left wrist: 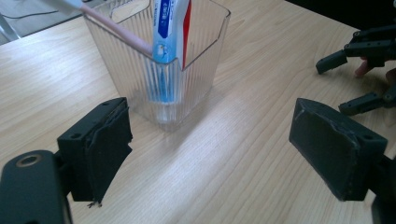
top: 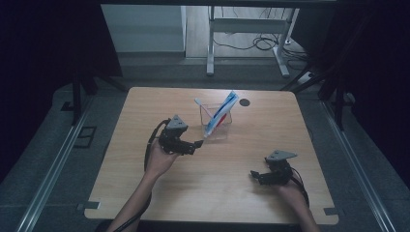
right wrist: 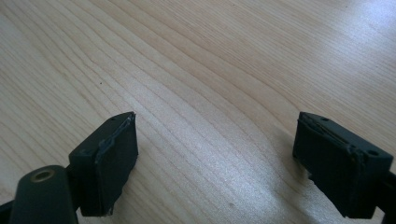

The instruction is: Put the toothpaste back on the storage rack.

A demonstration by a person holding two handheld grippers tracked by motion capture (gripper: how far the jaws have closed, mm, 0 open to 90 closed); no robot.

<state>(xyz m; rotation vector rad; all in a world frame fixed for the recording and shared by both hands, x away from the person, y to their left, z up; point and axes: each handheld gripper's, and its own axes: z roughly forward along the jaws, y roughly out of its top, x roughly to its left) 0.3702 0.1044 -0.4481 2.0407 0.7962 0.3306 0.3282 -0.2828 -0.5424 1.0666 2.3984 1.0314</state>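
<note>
Toothpaste tube [left wrist: 170, 28], blue-white, and pink toothbrush [left wrist: 119, 30] already stand in clear ribbed plastic cup [left wrist: 196, 56] near table's far edge; both grippers released, empty.

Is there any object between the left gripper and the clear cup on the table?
Nothing visible does. The left gripper is open and faces the clear cup, with bare table between them. The cup holds a toothpaste tube and a toothbrush.

toothpaste tube [top: 223, 112] and toothbrush [top: 205, 108] in cup [top: 216, 126], mid-table [top: 145, 193]
</note>
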